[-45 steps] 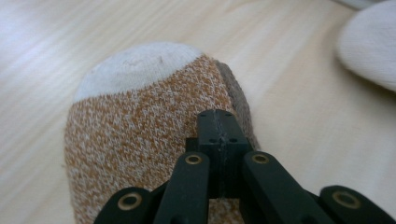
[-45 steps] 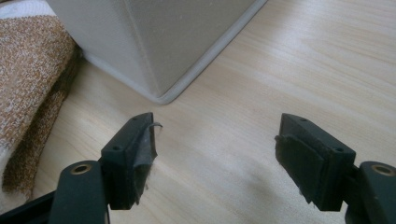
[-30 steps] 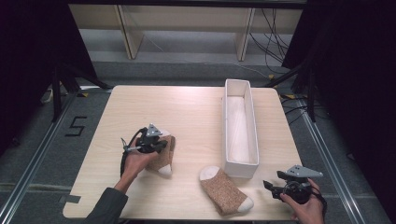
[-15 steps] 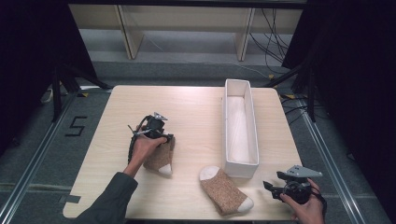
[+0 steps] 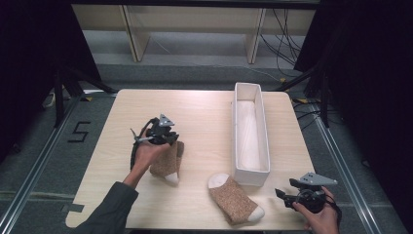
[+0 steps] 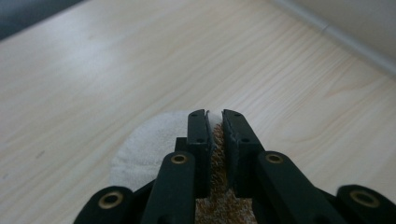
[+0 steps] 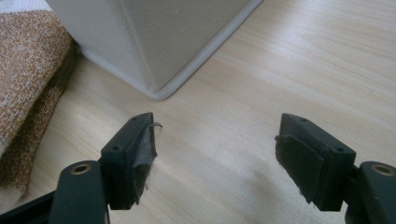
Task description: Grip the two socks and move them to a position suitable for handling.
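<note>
We saw the left gripper (image 5: 163, 138) clamped on a brown sock (image 5: 168, 161), its jaws nearly closed with a fold of the brown knit pinched between them; in the left gripper view the sock (image 6: 219, 186) ran back between the jaws toward the camera, and its white end (image 6: 149, 144) spread on the table just to the left of the jaw tips; in the high view the rest of that sock lay on the wooden table (image 5: 199, 112) under and just behind the gripper, toward the person. The right gripper (image 5: 287, 194) stood wide open and held nothing, low over the table (image 7: 280, 70) near its edge; just ahead of its jaws stood the near corner of the white bin (image 7: 154, 42); to the left of its left jaw lay a second brown sock (image 7: 28, 70); in the high view this second sock (image 5: 236, 201) lay between the two grippers, nearer the right one, and the long bin (image 5: 251, 131) stretched away beyond it.
</note>
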`<state>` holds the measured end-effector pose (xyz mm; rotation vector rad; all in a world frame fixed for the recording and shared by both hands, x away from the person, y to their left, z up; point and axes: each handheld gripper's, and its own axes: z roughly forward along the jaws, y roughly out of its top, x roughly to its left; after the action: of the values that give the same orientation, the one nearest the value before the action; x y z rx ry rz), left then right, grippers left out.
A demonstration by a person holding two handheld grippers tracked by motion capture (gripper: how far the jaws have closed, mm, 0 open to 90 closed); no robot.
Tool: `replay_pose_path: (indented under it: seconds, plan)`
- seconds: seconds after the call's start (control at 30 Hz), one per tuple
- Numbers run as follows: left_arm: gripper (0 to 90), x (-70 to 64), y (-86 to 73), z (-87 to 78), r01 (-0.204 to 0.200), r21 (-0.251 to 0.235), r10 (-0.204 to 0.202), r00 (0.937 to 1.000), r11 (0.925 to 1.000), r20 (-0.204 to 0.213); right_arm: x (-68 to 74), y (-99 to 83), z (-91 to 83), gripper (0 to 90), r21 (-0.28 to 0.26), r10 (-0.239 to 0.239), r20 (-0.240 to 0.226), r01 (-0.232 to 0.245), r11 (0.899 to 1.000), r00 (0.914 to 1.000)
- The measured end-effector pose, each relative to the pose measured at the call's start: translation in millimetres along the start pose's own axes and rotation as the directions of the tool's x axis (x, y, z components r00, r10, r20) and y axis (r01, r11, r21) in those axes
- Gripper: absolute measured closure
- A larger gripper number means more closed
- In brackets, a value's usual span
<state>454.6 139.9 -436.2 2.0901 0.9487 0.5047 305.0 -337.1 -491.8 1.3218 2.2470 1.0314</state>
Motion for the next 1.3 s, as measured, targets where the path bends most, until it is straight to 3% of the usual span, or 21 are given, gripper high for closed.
replay_pose_path:
  seconds: [0.03,0.07,0.1,0.13,0.2,0.23,0.3,0.33,0.43,0.5,0.53,0.6,0.7,0.73,0.77,0.87,0.97,1.0,1.1,1.2,1.3]
  plan:
    - [81.0,0.0,0.0,0.0,0.0,0.0,0.0,1.0,1.0,0.0,0.0,0.0,0.0,28.8,0.0,0.0,0.0,0.0,1.0,1.0]
    - [81.0,-4.9,-0.8,-21.4,-0.016,-0.052,0.015,0.9999,0.9985,-0.003,0.2,-0.3,-0.1,28.8,0.006,0.007,-0.007,-0.007,1.0,1.0]
    - [81.0,-4.9,-0.8,-21.4,-0.016,-0.052,0.015,0.9999,0.9985,-0.003,0.2,-0.3,-0.1,28.8,0.006,0.007,-0.007,-0.007,1.0,1.0]
    - [81.0,-10.8,-6.2,-43.0,-0.052,-0.081,0.052,0.9986,0.9954,0.007,-0.3,0.1,-0.5,28.8,0.005,-0.01,0.005,0.01,1.0,0.9999]
    - [81.0,-18.4,-17.3,-59.7,-0.05,-0.109,0.052,0.9984,0.9928,0.02,-0.3,0.2,-0.1,28.8,-0.001,-0.016,0.003,0.016,1.0,0.9999]
    - [81.0,-18.4,-17.3,-59.7,-0.05,-0.109,0.052,0.9984,0.9928,0.02,-0.5,0.2,0.5,28.8,-0.011,-0.018,0.006,0.019,1.0,0.9998]
    - [81.1,-29.8,-39.3,-83.2,-0.035,-0.163,0.042,0.9982,0.986,0.042,-0.5,0.6,0.4,29.0,-0.008,-0.026,0.003,0.026,1.0,0.9997]
    - [81.0,-29.8,-39.3,-83.2,-0.035,-0.163,0.042,0.9982,0.986,0.042,0.3,0.4,1.0,29.1,-0.004,-0.008,-0.01,0.008,1.0,0.9999]
    - [81.1,-39.6,-64.2,-101.7,-0.009,-0.197,0.021,0.9982,0.9804,0.057,-0.4,0.4,0.4,29.6,-0.012,-0.019,0.009,0.019,1.0,0.9998]
    - [81.1,-44.3,-81.9,-110.0,0.011,-0.185,0.003,0.9971,0.9827,0.076,-0.1,0.6,0.7,29.6,-0.005,-0.021,0.003,0.021,1.0,0.9998]
    - [81.1,-46.2,-99.8,-114.9,0.055,-0.182,-0.037,0.9938,0.9818,0.105,0.3,0.8,1.0,29.6,-0.008,-0.021,0.004,0.021,1.0,0.9998]
    - [81.1,-46.3,-115.8,-120.0,0.075,-0.156,-0.056,0.991,0.9849,0.121,0.9,1.6,0.2,29.6,-0.001,-0.02,0.009,0.02,1.0,0.9998]
    - [80.9,-47.2,-131.8,-123.0,0.089,-0.129,-0.072,0.9894,0.9876,0.126,1.7,1.4,1.0,29.7,0.003,-0.011,-0.01,0.011,1.0,0.9999]
    - [80.5,-48.8,-146.6,-125.5,0.12,-0.097,-0.106,0.9855,0.988,0.133,1.7,1.1,1.2,29.7,0.004,-0.008,-0.011,0.008,1.0,0.9999]
    - [80.0,-48.8,-146.6,-125.5,0.12,-0.097,-0.106,0.9855,0.988,0.133,2.0,1.2,1.1,29.7,0.008,-0.003,-0.006,0.003,1.0,1.0]
    - [79.1,-50.6,-168.0,-131.9,0.155,-0.065,-0.145,0.9799,0.9858,0.137,2.7,0.5,2.6,29.7,0.0,-0.007,-0.004,0.007,1.0,1.0]
    - [76.4,-51.5,-172.3,-137.1,0.166,-0.063,-0.154,0.9764,0.9842,0.151,1.4,0.9,2.6,29.7,0.0,-0.026,0.0,0.026,1.0,0.9997]
    - [74.1,-52.4,-172.9,-140.5,0.169,-0.068,-0.157,0.976,0.9834,0.151,4.2,0.7,2.9,29.7,0.005,0.0,-0.008,0.0,1.0,1.0]
    - [69.4,-52.5,-171.3,-151.2,0.192,-0.106,-0.175,0.9735,0.9757,0.147,2.0,1.1,3.0,29.6,0.011,-0.021,-0.011,0.021,1.0,0.9997]
    - [71.0,-49.3,-163.0,-168.3,0.164,-0.149,-0.147,0.9817,0.975,0.121,1.6,1.8,1.9,29.6,0.023,-0.033,-0.012,0.033,0.999,0.9994]
    - [77.3,-46.5,-162.2,-167.5,0.147,-0.115,-0.135,0.9852,0.9825,0.105,1.2,1.5,2.6,29.6,0.021,-0.029,-0.016,0.029,0.999,0.9994]
